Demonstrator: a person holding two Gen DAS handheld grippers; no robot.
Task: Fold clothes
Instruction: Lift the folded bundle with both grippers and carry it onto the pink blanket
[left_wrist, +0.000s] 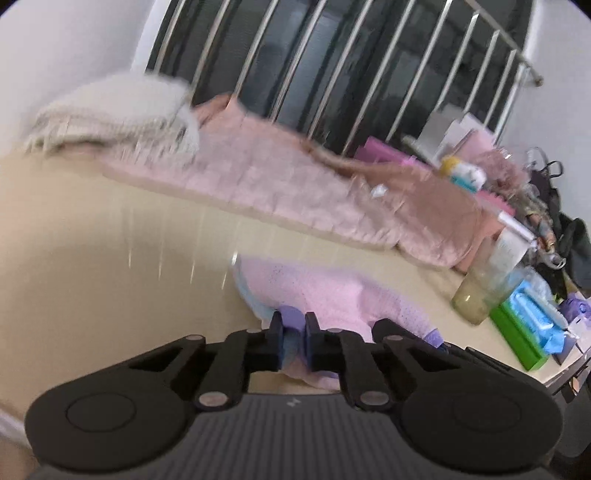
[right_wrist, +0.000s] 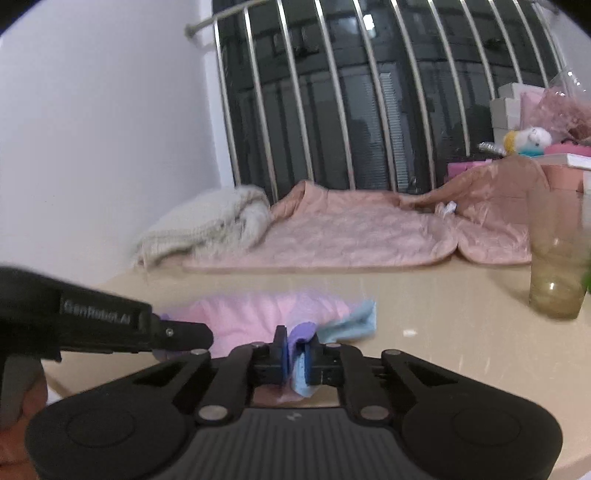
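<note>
At lower centre, the left gripper and right gripper each clamp the pink garment's near hem.

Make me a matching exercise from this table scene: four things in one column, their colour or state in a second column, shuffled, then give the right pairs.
Things:
1. small garment
2. quilted jacket
3. knit blanket
4. glass cup

States:
A. cream, bundled at the far left by the wall
B. pink with purple and blue trim, pinched by the left gripper and the right gripper
C. clear, upright, with yellowish liquid at the bottom
D. peach-pink, spread flat along the window bars

Pairs: 1-B, 2-D, 3-A, 4-C
</note>
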